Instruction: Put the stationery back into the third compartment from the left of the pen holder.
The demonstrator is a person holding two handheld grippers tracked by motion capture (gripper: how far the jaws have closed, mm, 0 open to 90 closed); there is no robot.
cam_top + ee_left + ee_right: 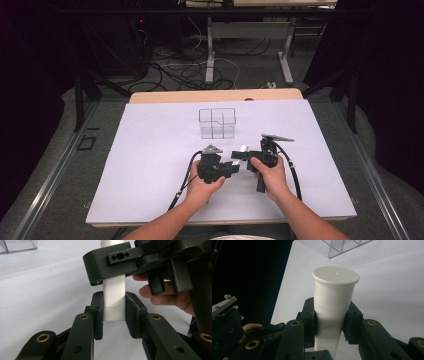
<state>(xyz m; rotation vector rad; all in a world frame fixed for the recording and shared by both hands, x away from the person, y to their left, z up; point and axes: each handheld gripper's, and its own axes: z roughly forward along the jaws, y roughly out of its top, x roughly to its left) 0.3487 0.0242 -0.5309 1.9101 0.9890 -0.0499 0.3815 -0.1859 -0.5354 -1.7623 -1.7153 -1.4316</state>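
On the white surface the clear box stands far from you. Your left claw and right claw both grip tight one white tube, held above the surface.

Work surface: a table covered by a white sheet, with a strip of bare wood showing along its far edge at upper centre of the high view. One item rests directly on the sheet: a clear plastic organizer box with internal dividers, upright, in the upper middle of the frame. Its compartments appear empty. The sheet lies flat.
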